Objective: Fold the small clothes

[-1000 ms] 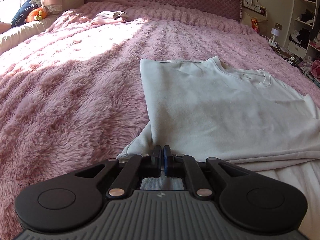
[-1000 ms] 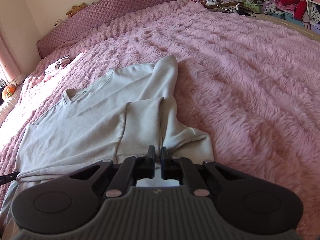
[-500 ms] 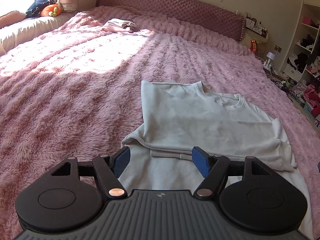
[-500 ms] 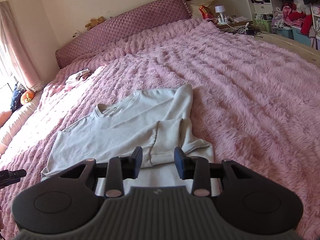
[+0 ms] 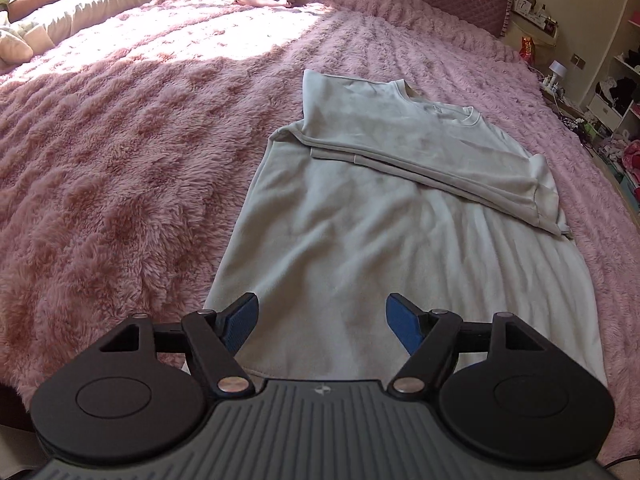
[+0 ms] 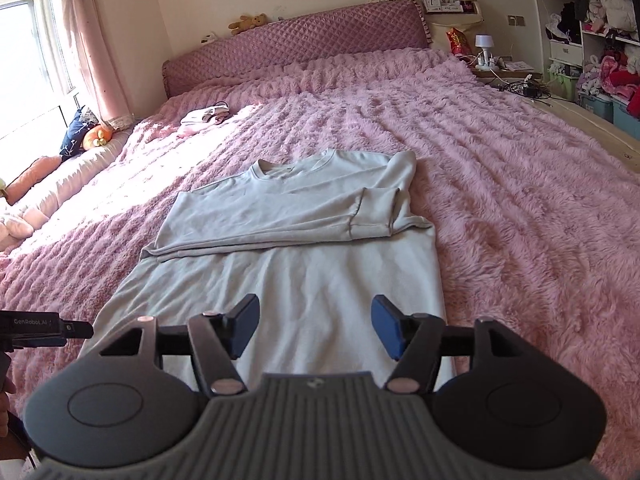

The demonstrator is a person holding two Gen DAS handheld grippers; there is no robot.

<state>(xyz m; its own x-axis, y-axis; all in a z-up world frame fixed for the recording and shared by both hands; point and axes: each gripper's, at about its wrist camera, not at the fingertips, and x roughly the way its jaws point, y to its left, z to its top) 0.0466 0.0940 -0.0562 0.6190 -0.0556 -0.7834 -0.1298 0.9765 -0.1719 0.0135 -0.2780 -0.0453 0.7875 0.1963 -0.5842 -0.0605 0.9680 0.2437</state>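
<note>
A pale grey long-sleeved sweatshirt [image 5: 360, 240] lies flat on the pink fluffy bedspread, collar away from me. Both sleeves are folded across its chest in a band [image 6: 280, 220]. My left gripper [image 5: 322, 322] is open and empty, above the near left part of the hem. My right gripper [image 6: 316, 326] is open and empty, above the near right part of the lower body [image 6: 320, 280]. The left gripper's tip [image 6: 44, 326] shows at the left edge of the right wrist view.
The pink bedspread [image 6: 500, 200] spreads wide on all sides. A small folded pile of pink and white clothes [image 6: 204, 116] lies near the quilted headboard [image 6: 300, 48]. Cushions [image 6: 88, 132] line the window side. Shelves and bins [image 6: 600, 80] stand at the right.
Both grippers were shut on the sleeve cuffs, then opened and let them go across the chest. Both have pulled back toward the hem and risen.
</note>
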